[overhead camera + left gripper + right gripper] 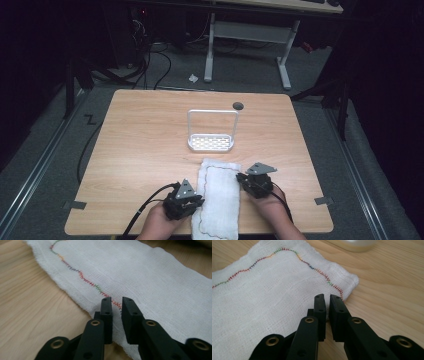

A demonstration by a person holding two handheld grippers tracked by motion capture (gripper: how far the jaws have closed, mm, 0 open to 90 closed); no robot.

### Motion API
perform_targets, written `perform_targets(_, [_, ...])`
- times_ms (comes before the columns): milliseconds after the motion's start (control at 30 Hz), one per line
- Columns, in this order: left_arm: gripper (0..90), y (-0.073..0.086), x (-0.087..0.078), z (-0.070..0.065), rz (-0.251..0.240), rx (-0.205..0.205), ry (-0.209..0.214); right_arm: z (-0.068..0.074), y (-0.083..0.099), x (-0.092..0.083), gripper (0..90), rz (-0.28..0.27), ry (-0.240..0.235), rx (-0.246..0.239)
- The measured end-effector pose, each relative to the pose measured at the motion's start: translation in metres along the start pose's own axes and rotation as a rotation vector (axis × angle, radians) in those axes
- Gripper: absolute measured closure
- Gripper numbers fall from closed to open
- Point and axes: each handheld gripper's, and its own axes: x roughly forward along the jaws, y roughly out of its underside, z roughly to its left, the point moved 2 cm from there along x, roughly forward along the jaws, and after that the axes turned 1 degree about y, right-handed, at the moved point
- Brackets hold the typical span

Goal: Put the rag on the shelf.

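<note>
wooden table [150,150]; white cloth [218,195] near end cut off below.

A light wooden table [145,145] with rounded corners carries everything. A white gauze cloth [219,197] with a wavy multicoloured stitch line lies flat on it, reaching the near edge. Just beyond the cloth's far end stands a white perforated rack [211,142] with an upright wire frame. Beyond the rack, near the far edge, sits a small dark round disc [238,105].
</note>
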Motion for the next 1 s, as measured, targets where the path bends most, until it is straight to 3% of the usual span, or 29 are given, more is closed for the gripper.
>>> perform_targets(33, [69.6,0.0,-0.004,0.002,-0.017,0.006,-0.017,0.001,-0.004,0.003,72.1,-0.009,-0.015,0.002])
perform_targets(100, [61.8,-0.002,-0.011,0.01,-0.059,-0.001,-0.05,-0.005,-0.007,0.003,69.8,-0.045,-0.028,0.059])
perform_targets(267, [47.1,-0.019,-0.004,0.044,-0.147,-0.082,-0.111,-0.022,0.003,-0.012,65.0,-0.109,0.016,0.107])
perform_targets(333, [44.0,-0.023,0.001,0.05,-0.152,-0.098,-0.125,-0.023,0.007,-0.013,64.6,-0.109,0.024,0.104])
perform_targets(433, [42.3,-0.039,0.028,0.067,-0.136,-0.133,-0.144,-0.024,0.012,-0.016,63.1,-0.105,0.03,0.09])
perform_targets(567, [42.9,-0.05,0.046,0.074,-0.099,-0.129,-0.187,-0.021,0.011,-0.016,62.1,-0.107,0.025,0.063])
perform_targets(600, [43.5,-0.054,0.057,0.078,-0.071,-0.131,-0.208,-0.02,0.011,-0.016,61.8,-0.107,0.027,0.055])
perform_targets(667, [44.9,-0.055,0.06,0.079,-0.069,-0.128,-0.208,-0.02,0.011,-0.017,60.6,-0.11,0.025,0.05])
perform_targets(767, [60.0,-0.058,0.062,0.079,-0.074,-0.117,-0.178,-0.023,0.012,-0.015,58.5,-0.095,0.014,0.061])
perform_targets(800, [60.0,-0.059,0.063,0.078,-0.073,-0.108,-0.173,-0.023,0.012,-0.015,58.5,-0.095,0.014,0.061])
perform_targets(833, [67.0,-0.059,0.064,0.077,-0.078,-0.125,-0.155,-0.025,0.013,-0.014,58.1,-0.087,0.019,0.056])
perform_targets(900, [72.7,-0.059,0.064,0.077,-0.08,-0.137,-0.143,-0.025,0.013,-0.014,57.9,-0.088,0.019,0.059])
perform_targets(933, [76.3,-0.058,0.064,0.078,-0.086,-0.172,-0.114,-0.026,0.013,-0.014,57.5,-0.095,0.018,0.063])
perform_targets(1000, [79.4,-0.057,0.064,0.08,-0.09,-0.206,-0.089,-0.024,0.013,-0.014,56.8,-0.1,0.016,0.059])
